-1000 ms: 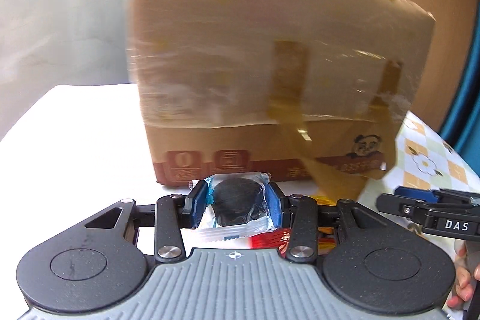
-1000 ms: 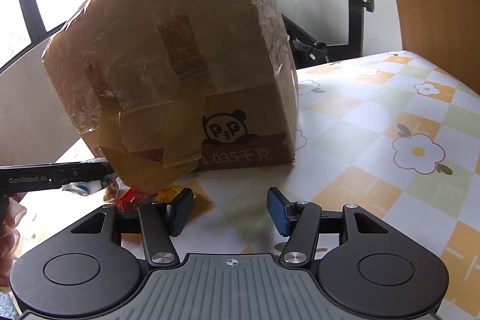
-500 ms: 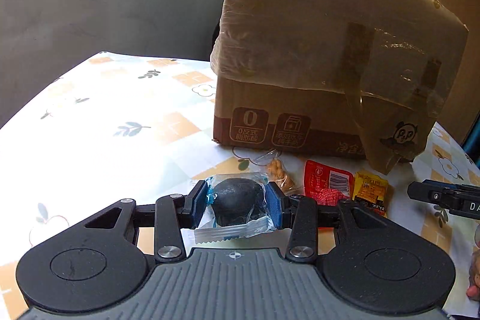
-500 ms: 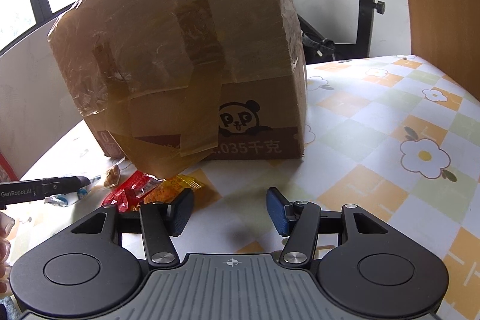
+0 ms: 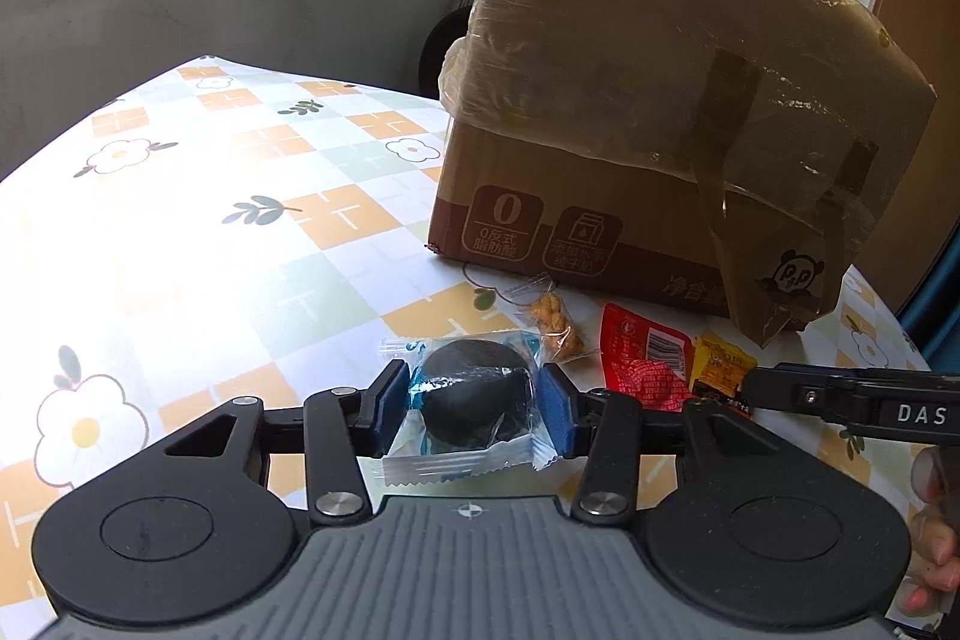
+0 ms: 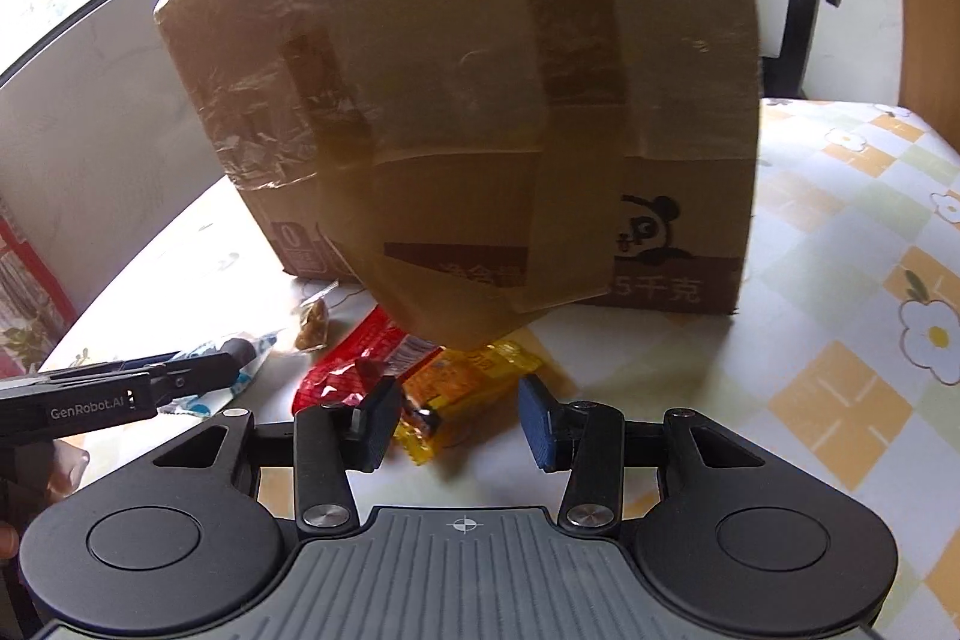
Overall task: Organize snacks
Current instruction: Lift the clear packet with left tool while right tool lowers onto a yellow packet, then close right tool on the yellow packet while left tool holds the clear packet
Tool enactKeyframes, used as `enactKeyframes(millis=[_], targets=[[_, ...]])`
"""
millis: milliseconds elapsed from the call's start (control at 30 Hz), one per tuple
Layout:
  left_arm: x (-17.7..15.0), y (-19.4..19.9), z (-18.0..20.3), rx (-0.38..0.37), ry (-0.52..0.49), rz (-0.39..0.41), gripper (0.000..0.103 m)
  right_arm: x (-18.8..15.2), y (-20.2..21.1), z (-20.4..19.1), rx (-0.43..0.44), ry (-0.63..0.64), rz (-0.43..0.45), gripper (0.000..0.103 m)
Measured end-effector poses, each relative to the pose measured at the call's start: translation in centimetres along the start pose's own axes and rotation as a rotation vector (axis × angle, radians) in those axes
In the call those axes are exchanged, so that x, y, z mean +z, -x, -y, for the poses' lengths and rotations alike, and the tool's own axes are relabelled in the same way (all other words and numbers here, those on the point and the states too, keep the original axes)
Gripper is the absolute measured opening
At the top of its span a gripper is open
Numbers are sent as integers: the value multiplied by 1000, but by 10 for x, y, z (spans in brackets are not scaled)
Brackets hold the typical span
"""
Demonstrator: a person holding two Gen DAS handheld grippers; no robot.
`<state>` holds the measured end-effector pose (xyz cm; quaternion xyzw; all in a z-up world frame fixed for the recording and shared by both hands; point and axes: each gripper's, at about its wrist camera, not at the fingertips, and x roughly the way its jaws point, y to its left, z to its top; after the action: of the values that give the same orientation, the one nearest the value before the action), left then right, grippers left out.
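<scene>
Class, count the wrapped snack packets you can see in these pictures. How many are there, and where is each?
4. Dark round cake in clear-blue wrapper between the left claw's opening pads; clear nut packet, red foil packet and yellow-orange packet before the taped cardboard box, which may hide more.

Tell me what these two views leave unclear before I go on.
- Cardboard box contents: both views show only taped outer walls.
- Yellow packet print: right wrist view, motion blur.
- Red packet near end: left wrist view, hidden behind the left hand-held gripper.
</scene>
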<state>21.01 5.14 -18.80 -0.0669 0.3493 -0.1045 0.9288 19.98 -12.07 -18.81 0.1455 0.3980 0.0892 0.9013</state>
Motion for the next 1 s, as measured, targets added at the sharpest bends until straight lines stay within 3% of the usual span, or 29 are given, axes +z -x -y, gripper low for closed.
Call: enactKeyframes(millis=[267,600,667,1000], targets=[[0,2,-6,-23,34,-1,50,18,-26,-6,-67,-43,-60,41],[0,-1,-3,-16,26,-3,54,10,-36,-32,-197,182,-50,39],[-1,-2,-2,-11,20,-6,55,8,-34,-34,-204,219,-48,33],[-3,-5,5,22,-27,-5,58,-16,-4,-8,-196,198,-10,31]])
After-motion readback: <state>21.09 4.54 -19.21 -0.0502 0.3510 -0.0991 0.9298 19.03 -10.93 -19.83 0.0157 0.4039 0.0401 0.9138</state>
